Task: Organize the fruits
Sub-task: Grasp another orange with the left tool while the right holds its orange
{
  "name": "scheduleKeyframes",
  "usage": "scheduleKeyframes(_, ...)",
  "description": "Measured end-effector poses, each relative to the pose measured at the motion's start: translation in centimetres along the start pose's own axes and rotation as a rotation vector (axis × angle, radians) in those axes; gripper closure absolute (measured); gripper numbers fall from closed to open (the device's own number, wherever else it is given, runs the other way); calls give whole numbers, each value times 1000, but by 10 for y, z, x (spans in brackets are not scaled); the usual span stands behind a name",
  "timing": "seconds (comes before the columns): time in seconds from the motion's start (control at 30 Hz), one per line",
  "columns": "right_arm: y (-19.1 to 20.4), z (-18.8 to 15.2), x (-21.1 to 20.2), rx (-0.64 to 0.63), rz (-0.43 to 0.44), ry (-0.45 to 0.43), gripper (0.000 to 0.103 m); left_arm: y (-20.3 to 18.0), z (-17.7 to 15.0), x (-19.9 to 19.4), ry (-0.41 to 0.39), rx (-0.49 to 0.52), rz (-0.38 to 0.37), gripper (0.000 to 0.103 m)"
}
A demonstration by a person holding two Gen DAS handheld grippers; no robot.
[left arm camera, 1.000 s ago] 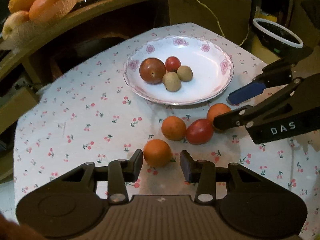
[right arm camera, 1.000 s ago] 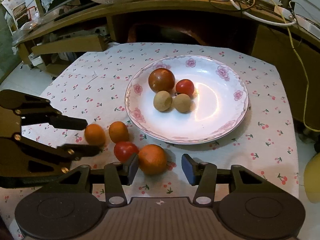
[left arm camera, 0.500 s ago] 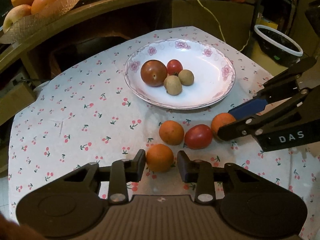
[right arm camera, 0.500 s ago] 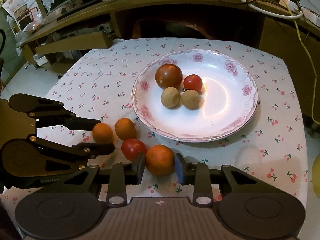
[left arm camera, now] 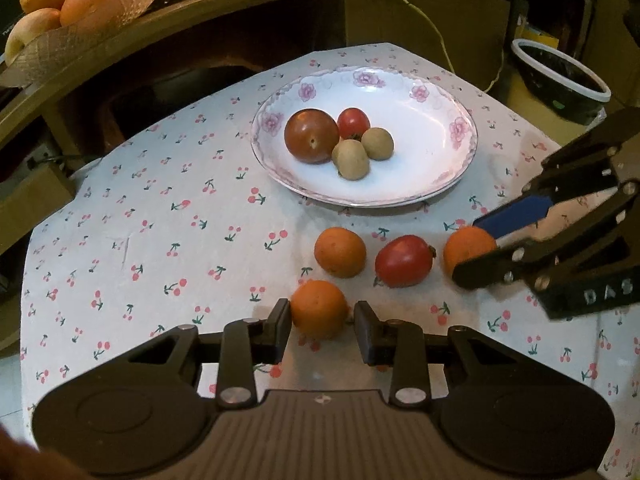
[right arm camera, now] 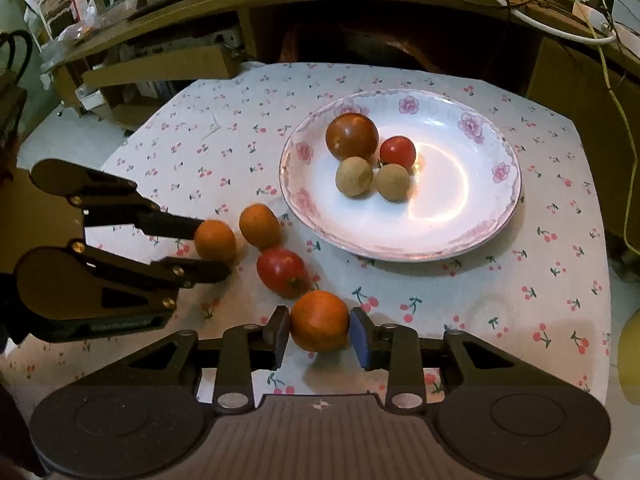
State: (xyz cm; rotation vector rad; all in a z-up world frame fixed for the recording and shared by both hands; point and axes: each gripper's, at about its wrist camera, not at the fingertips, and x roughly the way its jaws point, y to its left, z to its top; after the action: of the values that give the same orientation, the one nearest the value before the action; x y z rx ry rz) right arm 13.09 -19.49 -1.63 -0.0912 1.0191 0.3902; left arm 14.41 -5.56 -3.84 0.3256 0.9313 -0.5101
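Four small fruits lie in a white flowered plate (left arm camera: 474,140) (right arm camera: 516,184): a dark red tomato (left arm camera: 311,141), a small red one (left arm camera: 353,122) and two brown ones (left arm camera: 351,159). On the cherry-print cloth in front of it, my left gripper (left arm camera: 322,314) (right arm camera: 212,248) is shut on a small orange (left arm camera: 319,304). My right gripper (right arm camera: 319,326) (left arm camera: 476,248) has another orange (right arm camera: 319,318) between its pads; its jaws are opening slightly, with both pads against the fruit. A third orange (left arm camera: 340,252) and a red tomato (left arm camera: 404,261) lie loose between the two grippers.
A basket of large oranges (left arm camera: 60,0) sits on the wooden shelf behind the table. A black bin with a white rim (left arm camera: 560,76) stands off the table's far right corner. Cables (right arm camera: 560,20) run along the shelf. A cardboard box (right arm camera: 160,68) lies beyond the left edge.
Both grippers' jaws have narrowed around their oranges, from clearly apart to touching the fruit. Neither hand has shifted noticeably, and the loose fruits and the plate are unmoved.
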Motion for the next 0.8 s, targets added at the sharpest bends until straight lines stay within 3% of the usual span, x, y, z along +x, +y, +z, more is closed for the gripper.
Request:
scheduleKeyframes(0.47,1,-1,1,3,-7,16,71,-2,6,-5,-13,-4,11,65)
scheduleKeyframes(0.8,-3,8,-11,15,-28,-39,71,-4,7,-4,-3,16,34,65)
